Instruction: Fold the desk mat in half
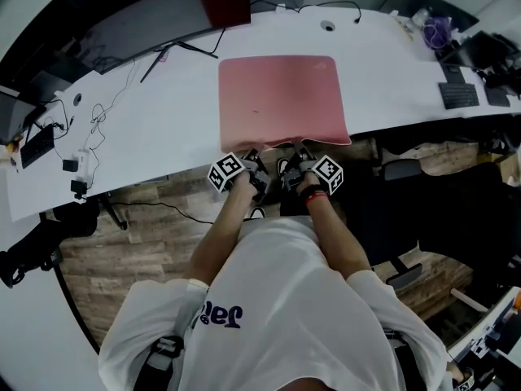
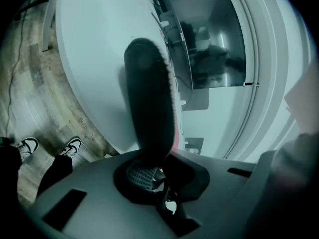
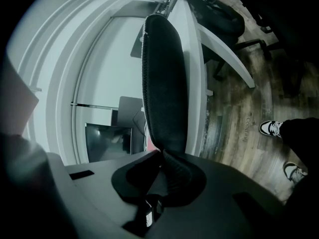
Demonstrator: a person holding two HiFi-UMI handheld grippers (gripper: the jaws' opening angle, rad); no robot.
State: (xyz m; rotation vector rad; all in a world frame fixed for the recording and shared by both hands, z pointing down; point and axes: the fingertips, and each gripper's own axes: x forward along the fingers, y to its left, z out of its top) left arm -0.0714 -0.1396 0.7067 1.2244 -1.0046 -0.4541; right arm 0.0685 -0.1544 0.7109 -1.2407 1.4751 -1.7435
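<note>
A pink desk mat (image 1: 281, 96) lies on the white desk (image 1: 163, 129), its near edge hanging over the desk's front rim. Both grippers hold that near edge side by side: the left gripper (image 1: 259, 165) and the right gripper (image 1: 295, 163). In the left gripper view the mat's black underside (image 2: 149, 103) rises out of the shut left gripper (image 2: 149, 171), with a thin pink rim along it. In the right gripper view the same dark underside (image 3: 162, 83) stands up from the shut right gripper (image 3: 162, 156). The pads are hidden behind the mat.
A dark monitor (image 1: 146, 23) and cables (image 1: 98, 120) sit at the desk's back left. A purple item (image 1: 440, 31) and dark gear (image 1: 460, 96) lie at the right end. An office chair (image 1: 407, 165) stands right of the person on the wooden floor (image 1: 138, 218).
</note>
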